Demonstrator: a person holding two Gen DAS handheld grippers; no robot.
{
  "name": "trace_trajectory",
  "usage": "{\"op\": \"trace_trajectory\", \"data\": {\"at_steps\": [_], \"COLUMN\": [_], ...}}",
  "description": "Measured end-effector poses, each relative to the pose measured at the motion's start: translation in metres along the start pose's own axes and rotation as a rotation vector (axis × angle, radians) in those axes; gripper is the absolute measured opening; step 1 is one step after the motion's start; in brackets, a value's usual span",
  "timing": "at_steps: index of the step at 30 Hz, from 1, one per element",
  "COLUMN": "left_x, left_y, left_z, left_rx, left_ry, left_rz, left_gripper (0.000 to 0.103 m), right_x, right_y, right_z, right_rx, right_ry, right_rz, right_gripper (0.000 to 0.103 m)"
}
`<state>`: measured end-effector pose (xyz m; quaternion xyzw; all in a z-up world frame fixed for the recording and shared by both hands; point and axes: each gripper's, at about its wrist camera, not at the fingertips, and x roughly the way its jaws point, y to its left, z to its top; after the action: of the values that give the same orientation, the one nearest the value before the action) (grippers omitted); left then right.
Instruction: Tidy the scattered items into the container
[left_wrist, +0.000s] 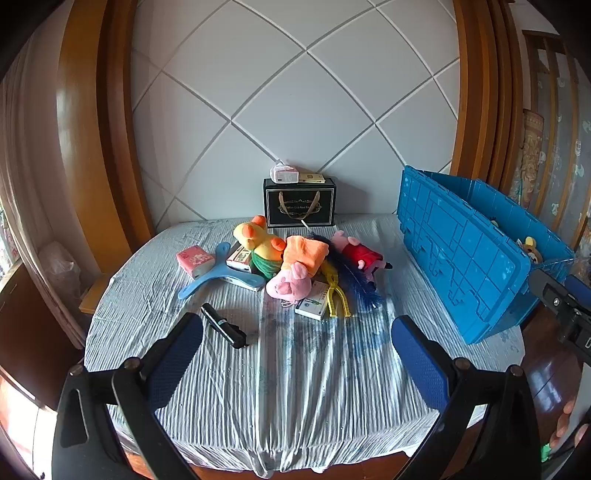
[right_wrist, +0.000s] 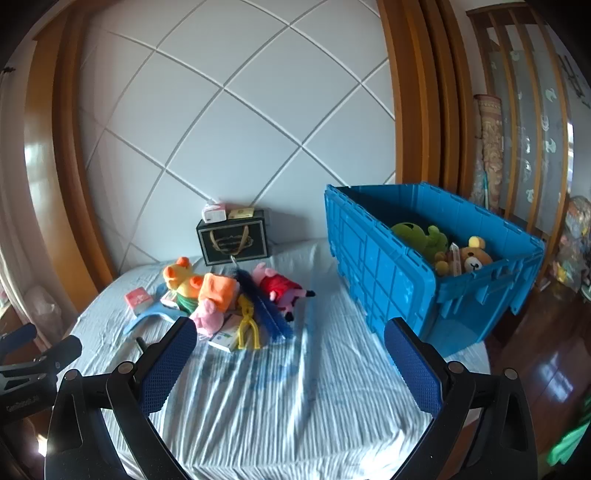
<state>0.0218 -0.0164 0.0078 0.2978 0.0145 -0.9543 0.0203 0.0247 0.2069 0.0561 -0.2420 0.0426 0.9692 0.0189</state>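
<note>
Both wrist views, start of a pick. The left gripper and right gripper hang released over the near part of the striped cloth, jaws spread wide with nothing between them. The scattered items form one heap toward the far centre: a yellow plush, a pink pig plush, a red-dressed pig plush, a blue feather and yellow tongs. A black cylindrical device lies apart, nearest the left gripper, just beyond its left finger, long axis running diagonally from far left to near right. The blue container stands open at the right, nearer the right gripper, already holding plush toys
</note>
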Motion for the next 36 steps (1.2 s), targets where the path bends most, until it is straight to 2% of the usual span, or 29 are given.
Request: {"op": "trace_trajectory", "data": {"at_steps": [36], "left_x": [0.009], "left_y": [0.0033], "left_z": [0.0], "left_rx": [0.007], "left_ry": [0.013], "left_rz": [-0.016], "left_gripper": [0.103], "right_x": [0.0046], "right_y": [0.0018], "right_z": [-0.0016], "right_rx": [0.006], "right_ry": [0.014], "right_rz": [-0.018], "right_gripper": [0.103]}}
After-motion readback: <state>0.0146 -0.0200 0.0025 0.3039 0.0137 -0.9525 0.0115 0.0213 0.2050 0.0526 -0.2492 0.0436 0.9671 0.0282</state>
